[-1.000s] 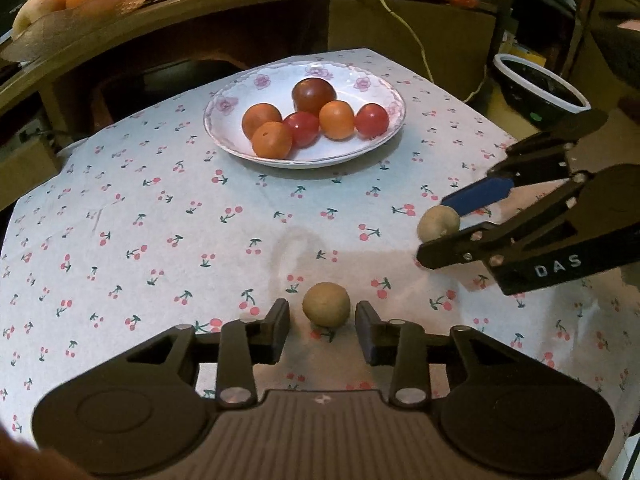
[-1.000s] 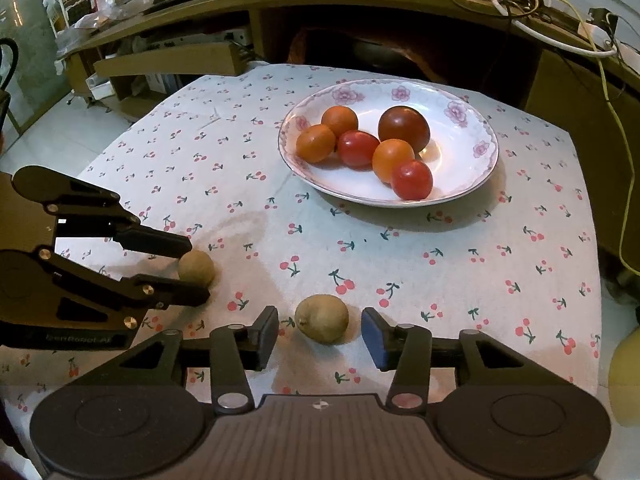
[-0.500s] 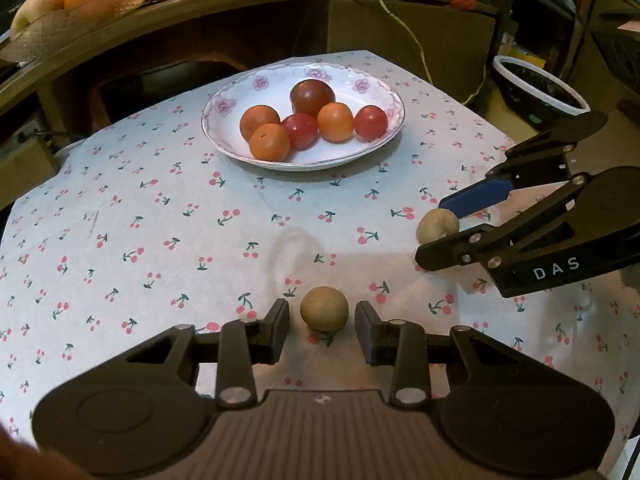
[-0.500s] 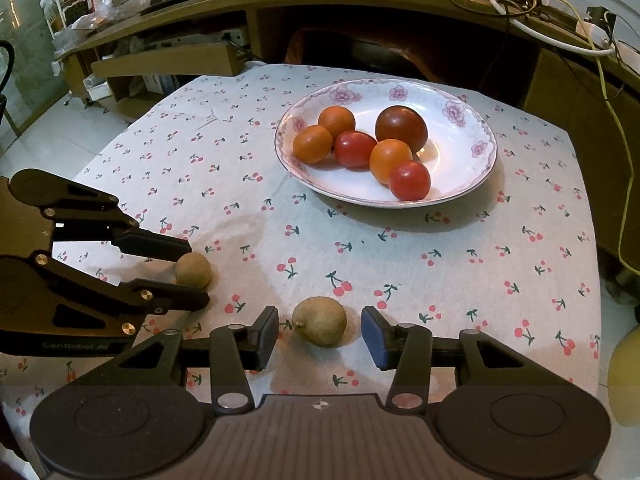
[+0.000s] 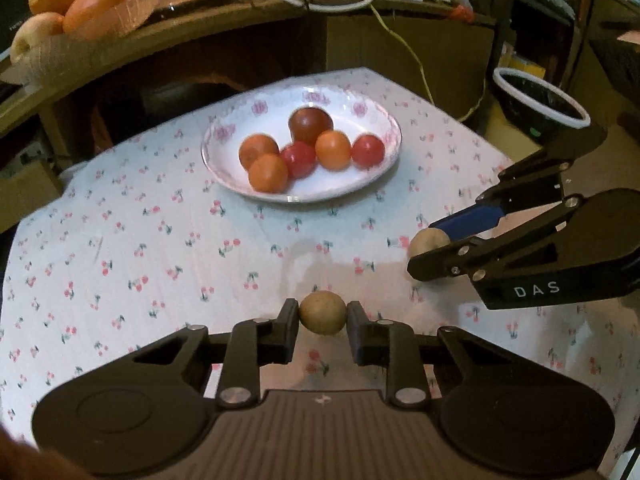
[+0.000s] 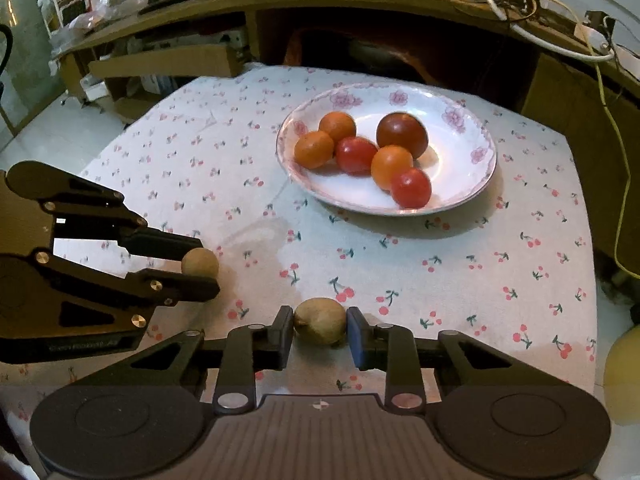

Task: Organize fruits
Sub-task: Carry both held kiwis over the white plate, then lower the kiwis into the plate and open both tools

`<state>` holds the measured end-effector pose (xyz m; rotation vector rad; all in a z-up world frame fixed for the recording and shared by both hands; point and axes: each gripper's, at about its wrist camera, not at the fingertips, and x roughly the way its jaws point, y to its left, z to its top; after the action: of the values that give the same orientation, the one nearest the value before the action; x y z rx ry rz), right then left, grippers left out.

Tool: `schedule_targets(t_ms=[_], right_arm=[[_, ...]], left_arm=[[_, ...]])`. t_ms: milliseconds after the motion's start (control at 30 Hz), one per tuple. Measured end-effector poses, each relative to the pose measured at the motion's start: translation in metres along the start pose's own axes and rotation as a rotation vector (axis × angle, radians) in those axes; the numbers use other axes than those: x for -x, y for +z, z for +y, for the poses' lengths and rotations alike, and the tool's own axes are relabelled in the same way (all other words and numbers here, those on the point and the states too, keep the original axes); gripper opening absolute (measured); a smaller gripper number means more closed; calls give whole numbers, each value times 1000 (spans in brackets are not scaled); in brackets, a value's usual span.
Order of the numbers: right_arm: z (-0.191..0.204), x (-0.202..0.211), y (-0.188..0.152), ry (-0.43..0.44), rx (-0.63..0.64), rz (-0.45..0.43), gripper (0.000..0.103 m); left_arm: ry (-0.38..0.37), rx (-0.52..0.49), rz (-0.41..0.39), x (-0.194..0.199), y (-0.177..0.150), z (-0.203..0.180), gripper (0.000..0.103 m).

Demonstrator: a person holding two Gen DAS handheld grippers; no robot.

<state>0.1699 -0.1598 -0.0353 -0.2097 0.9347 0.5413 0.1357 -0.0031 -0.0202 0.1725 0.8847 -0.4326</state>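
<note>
Both grippers have now closed: the left gripper [image 5: 322, 314] clamps a round brown fruit [image 5: 322, 312], the right gripper [image 6: 320, 322] an oval brown fruit [image 6: 320, 321], above the cherry-print tablecloth [image 6: 440, 272], near the plate [image 6: 460, 184].

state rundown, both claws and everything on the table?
Left claw: shut on round brown fruit, fruit at cloth level.
Right claw: shut on oval brown fruit, fruit at cloth level.
Plate: upright on the tablecloth, holding six red and orange fruits.
Tablecloth: damp-looking patch near the centre.
</note>
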Motion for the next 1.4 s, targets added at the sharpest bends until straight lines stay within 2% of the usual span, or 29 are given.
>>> schedule_targets(t_ms=[367,500,1400], right_arm=[[-10,11,25,-27,-53,-91,29],[-15,12,39,-43,-67,-138,29],[-42,-29,57,-137,-86,-136,30]], left_arm=[[45,33,-107,1,45,8,32],[66,40,-123,-5,59,9,31],[64,91,-95,-53,76,21,31]])
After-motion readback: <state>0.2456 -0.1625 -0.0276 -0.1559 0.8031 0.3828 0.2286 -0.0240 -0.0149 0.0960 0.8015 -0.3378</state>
